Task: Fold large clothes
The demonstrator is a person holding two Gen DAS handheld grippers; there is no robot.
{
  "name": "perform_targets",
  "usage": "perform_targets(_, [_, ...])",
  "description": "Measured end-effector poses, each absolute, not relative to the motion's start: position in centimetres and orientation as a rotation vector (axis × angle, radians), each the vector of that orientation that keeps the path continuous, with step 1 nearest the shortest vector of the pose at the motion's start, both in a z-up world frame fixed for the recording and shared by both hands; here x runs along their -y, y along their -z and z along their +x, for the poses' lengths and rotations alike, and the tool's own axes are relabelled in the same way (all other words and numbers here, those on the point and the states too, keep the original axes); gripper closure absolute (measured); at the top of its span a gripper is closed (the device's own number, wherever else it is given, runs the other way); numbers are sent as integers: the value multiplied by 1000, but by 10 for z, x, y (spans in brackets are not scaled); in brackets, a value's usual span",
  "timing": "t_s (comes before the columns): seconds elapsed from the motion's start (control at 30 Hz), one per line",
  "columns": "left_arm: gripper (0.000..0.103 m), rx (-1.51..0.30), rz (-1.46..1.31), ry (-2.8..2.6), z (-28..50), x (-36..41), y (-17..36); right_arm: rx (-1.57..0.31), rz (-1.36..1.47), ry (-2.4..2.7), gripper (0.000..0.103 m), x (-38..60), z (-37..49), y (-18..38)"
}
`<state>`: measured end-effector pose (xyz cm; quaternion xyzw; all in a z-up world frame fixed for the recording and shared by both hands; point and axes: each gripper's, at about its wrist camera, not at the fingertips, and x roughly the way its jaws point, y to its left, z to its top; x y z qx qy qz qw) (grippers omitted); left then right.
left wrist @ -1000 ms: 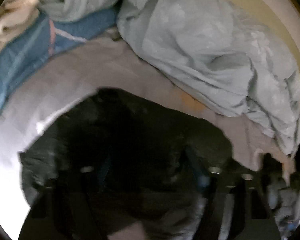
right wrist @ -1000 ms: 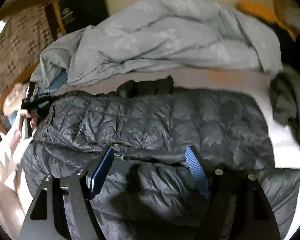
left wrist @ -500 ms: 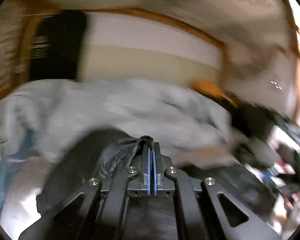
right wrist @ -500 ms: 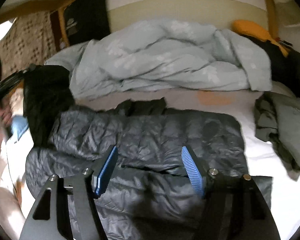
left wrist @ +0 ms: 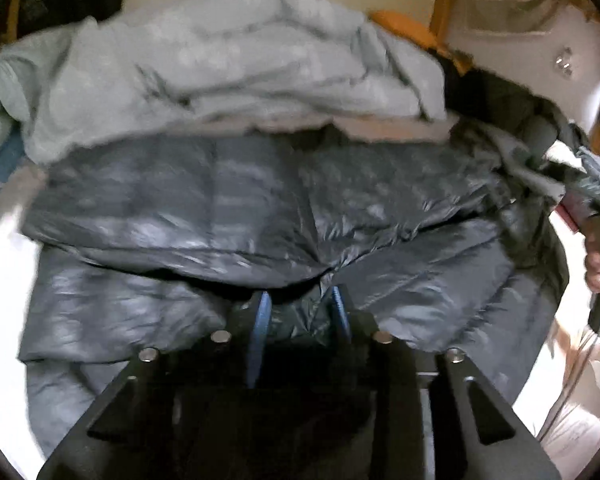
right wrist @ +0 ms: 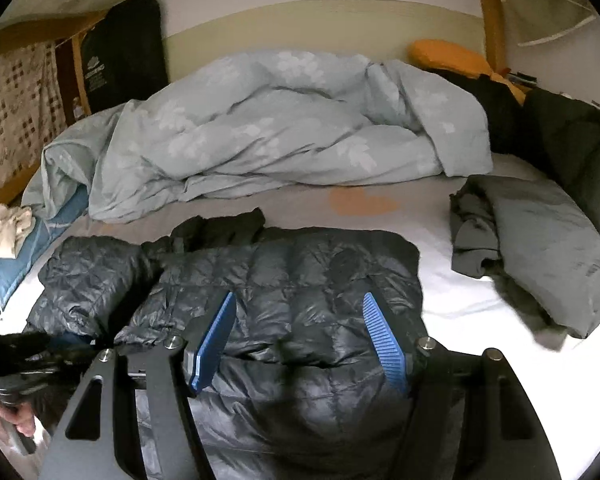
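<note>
On the bed (right wrist: 452, 236), a dark quilted down jacket (right wrist: 300, 280) lies spread; the left hand-held gripper (left wrist: 300, 308) stands narrowly parted over its fabric, and the right hand-held gripper (right wrist: 300, 320) hovers wide above it.

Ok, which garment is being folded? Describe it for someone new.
On the bed, in front of the rumpled pale blue duvet, lies a dark quilted puffer jacket. Unlike the smooth grey garment to its right, it is shiny and stitched into puffy squares.

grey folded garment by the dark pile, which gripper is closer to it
Right. The right gripper hovers open over the puffer jacket, beside the grey garment; the left gripper is at the jacket's far side.
</note>
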<state>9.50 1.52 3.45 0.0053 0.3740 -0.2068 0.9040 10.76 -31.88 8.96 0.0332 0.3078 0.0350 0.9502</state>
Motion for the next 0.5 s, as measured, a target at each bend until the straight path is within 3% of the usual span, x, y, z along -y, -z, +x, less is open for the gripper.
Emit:
perform_targets(0.27, [70, -609, 67, 136, 102, -81, -71, -652, -25, -135, 35, 277, 102, -72])
perform_targets(0.4, [70, -793, -46, -28, 130, -132, -40, -677, -19, -249, 35, 237, 95, -74])
perform_targets(0.5, [69, -890, 47, -94, 131, -138, -10, -689, -96, -344, 35, 195, 94, -80])
